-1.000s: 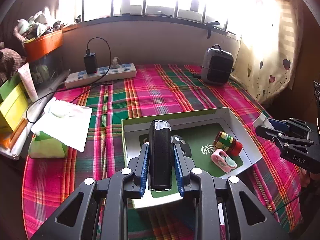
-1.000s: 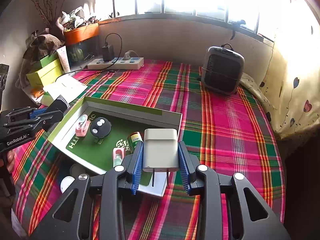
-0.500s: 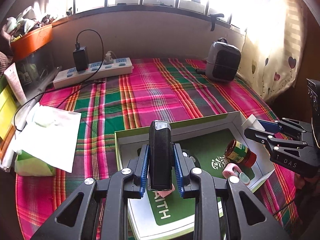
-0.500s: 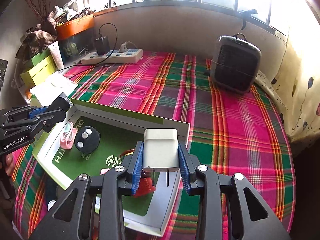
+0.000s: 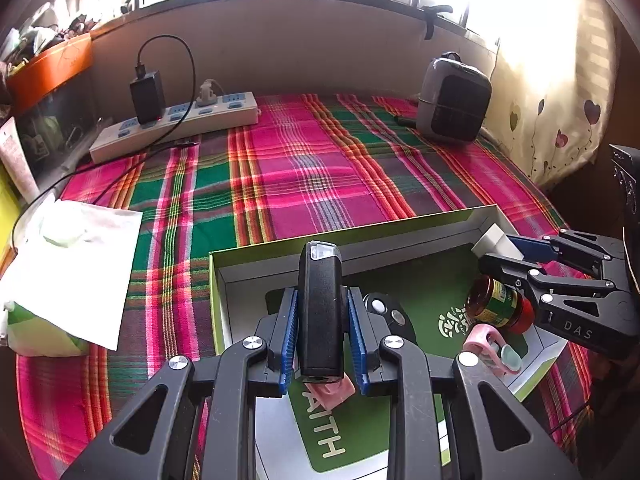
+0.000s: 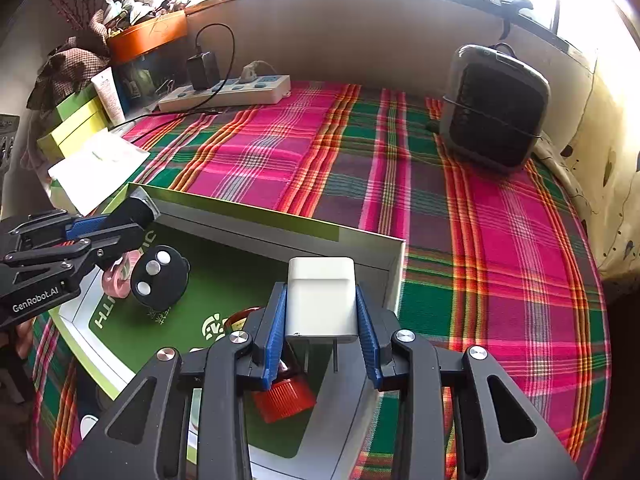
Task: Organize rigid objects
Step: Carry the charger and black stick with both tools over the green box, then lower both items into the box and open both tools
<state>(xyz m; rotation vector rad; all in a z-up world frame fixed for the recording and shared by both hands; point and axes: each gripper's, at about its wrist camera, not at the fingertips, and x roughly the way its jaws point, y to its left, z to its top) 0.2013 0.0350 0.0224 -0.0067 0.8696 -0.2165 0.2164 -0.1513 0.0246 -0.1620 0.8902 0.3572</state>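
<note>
A shallow green-lined box [image 5: 224, 280] [image 6: 394, 276] lies on the plaid cloth. My left gripper [image 5: 322, 344] is shut on a slim black device [image 5: 319, 312] with a clear tip, held over the box's left part. My right gripper [image 6: 321, 324] is shut on a white plug charger [image 6: 321, 300], its prongs pointing back, above the box's right end. In the box lie a black round remote [image 6: 160, 282], a brown jar with a red cap [image 5: 496, 306], and pink clips [image 5: 490, 344] [image 6: 118, 280]. Each gripper shows in the other's view [image 5: 496, 250] [image 6: 140, 210].
A white power strip [image 5: 176, 126] with a black adapter sits at the back left. A grey heater [image 6: 494, 112] stands at the back right. White paper on a green tissue pack [image 5: 68, 264] lies left of the box. Yellow-green boxes [image 6: 76, 120] and an orange planter line the left wall.
Both grippers have moved forward and down over the box, each keeping its object. The box and its contents now lie closer under the fingers.
</note>
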